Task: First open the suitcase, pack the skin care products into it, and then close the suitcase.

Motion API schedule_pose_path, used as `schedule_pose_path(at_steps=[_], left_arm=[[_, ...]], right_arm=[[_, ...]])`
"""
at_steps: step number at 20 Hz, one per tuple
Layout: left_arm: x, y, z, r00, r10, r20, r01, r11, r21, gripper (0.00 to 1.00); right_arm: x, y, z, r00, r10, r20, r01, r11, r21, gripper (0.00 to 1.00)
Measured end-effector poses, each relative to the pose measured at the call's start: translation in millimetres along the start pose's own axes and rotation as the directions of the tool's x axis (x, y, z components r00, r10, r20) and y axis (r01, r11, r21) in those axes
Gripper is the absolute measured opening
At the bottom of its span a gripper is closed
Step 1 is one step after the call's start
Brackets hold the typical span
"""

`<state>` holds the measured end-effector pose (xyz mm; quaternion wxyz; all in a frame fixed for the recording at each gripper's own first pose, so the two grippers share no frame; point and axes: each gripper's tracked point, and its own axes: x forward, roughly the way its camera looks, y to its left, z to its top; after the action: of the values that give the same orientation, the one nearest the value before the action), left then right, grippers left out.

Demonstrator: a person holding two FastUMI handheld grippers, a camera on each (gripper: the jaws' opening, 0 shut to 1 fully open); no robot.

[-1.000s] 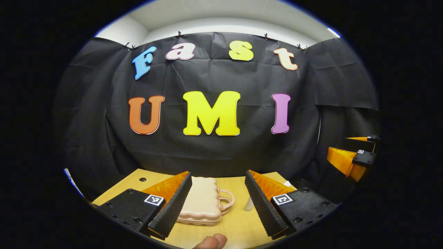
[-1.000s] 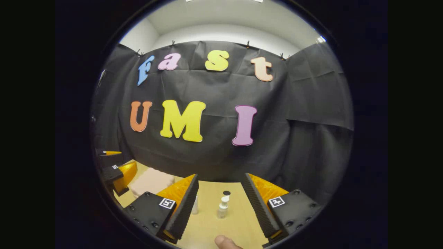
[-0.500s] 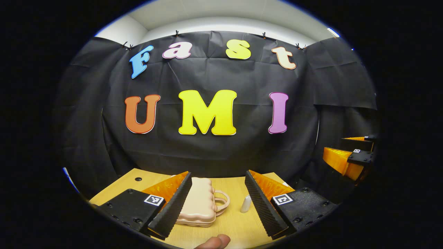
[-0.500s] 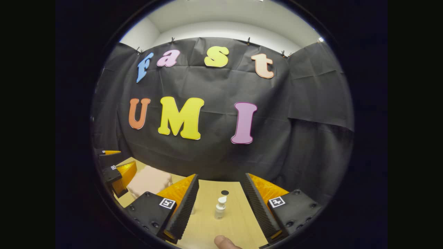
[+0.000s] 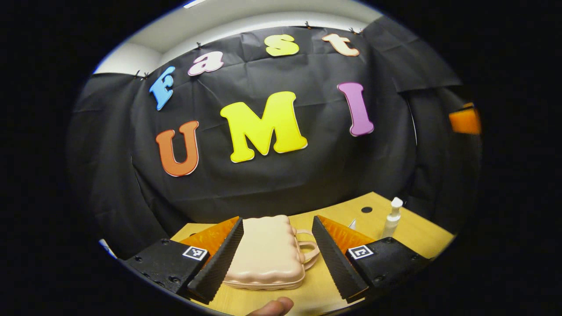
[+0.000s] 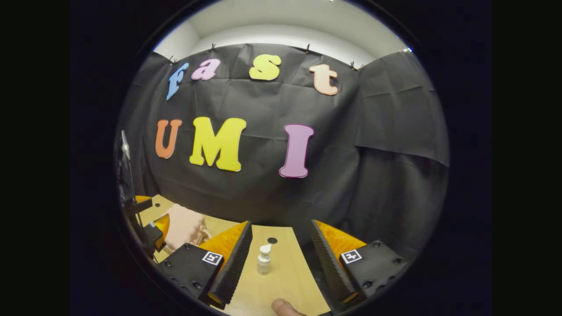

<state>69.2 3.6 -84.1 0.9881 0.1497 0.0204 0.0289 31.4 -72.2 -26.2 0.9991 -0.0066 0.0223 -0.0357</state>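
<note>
We see both tongs released, left tongs [image 5: 275, 256] over the closed suitcase [image 5: 266, 256] on the desk [image 5: 408, 232], right tongs [image 6: 278, 259] facing the pump bottle [image 6: 264, 259].

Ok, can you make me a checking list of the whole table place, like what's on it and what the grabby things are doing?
Surface: wooden table, with a dark round hole.
Job's things: pink suitcase lying flat and closed, handle toward the pump bottle, which stands upright; a small pale item is too hidden to identify.
Clutter: nothing seen.
Grippers: left gripper open over the suitcase; right gripper open, facing the bottle, holding nothing.
Cables: nothing seen.
Surroundings: black cloth wall, white ceiling above.
</note>
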Motion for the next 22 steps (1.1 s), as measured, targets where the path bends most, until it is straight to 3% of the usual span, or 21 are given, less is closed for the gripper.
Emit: schedule_pose_path(at_steps=[3,5,8,12,15,19,22], left_arm=[[23,-8,-18,1.000,0.014,0.009,-0.015,0.979,0.206,1.00],[36,-13,-34,0.999,0.036,0.015,-0.039,0.930,0.367,0.98],[47,-35,-73,0.999,0.033,-0.020,-0.018,0.854,0.520,0.99],[56,-60,-109,0.998,0.010,-0.063,0.036,0.732,0.680,0.99],[75,-60,-125,0.993,0.069,-0.094,0.032,0.613,0.789,0.98],[98,-76,-134,0.993,0.080,-0.085,0.036,0.483,0.875,0.95],[113,-82,-138,0.994,0.078,-0.075,0.039,0.386,0.922,0.81]], right_arm=[[6,-20,-11,0.999,-0.029,-0.016,0.029,1.000,0.005,0.79],[10,-32,-21,0.999,-0.043,-0.029,0.043,0.999,0.003,0.79],[18,-47,-38,0.997,-0.050,-0.060,0.051,0.999,0.006,0.79],[30,-63,-60,0.994,-0.038,-0.101,0.040,0.999,0.011,0.78],[42,-72,-80,0.992,-0.016,-0.128,0.017,1.000,0.005,0.79],[61,-78,-108,0.981,0.038,-0.192,-0.030,0.999,0.042,0.79],[69,-82,-119,0.977,0.051,-0.208,-0.046,0.999,0.025,0.80]])
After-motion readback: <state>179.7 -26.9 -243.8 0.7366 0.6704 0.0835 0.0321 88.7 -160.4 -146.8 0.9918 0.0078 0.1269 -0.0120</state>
